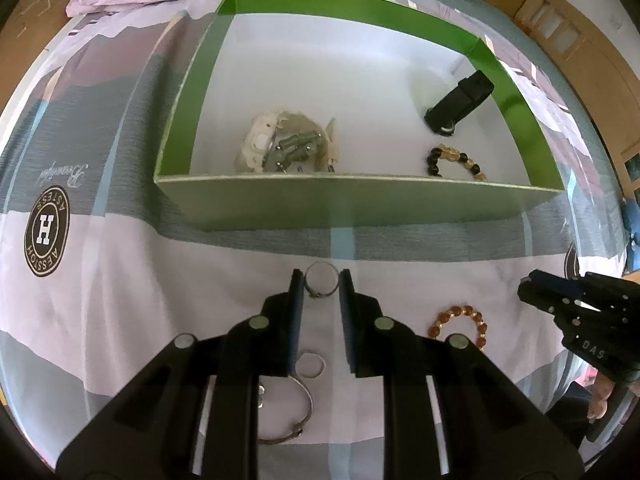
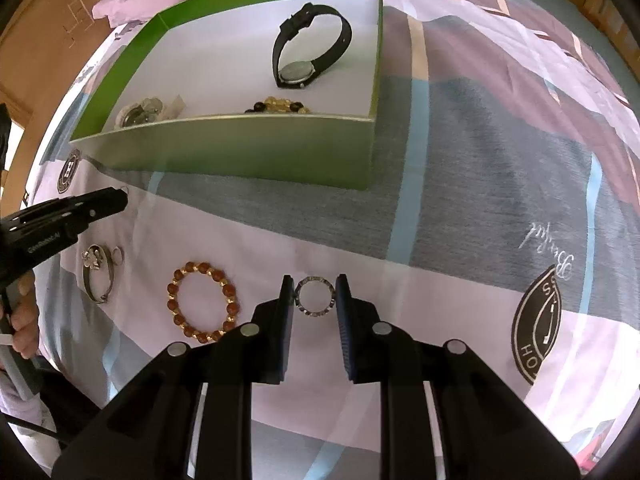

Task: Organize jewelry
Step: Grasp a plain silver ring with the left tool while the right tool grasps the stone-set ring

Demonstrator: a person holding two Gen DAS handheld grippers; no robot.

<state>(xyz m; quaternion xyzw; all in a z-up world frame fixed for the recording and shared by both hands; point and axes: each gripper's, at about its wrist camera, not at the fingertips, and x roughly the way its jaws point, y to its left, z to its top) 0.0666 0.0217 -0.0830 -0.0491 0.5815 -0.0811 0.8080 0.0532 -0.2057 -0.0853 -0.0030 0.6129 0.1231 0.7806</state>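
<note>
On bedsheet [image 2: 460, 208], L gripper [image 1: 321, 280] & R gripper [image 2: 315, 288] fingers each pinch a ring [image 1: 320, 285] [image 2: 315, 295].

Two silver rings [image 1: 321, 282] [image 2: 314, 295] lie flat on the bedspread before the green box [image 1: 360, 200].

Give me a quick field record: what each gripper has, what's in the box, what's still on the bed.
left gripper: fingers shut on a silver ring
right gripper: fingers shut on a patterned ring
box: green, open, on the bed; holds a watch, dark-and-gold bracelet, pale jewelry pile
bed: brown bead bracelet, silver bangle, small ring
</note>
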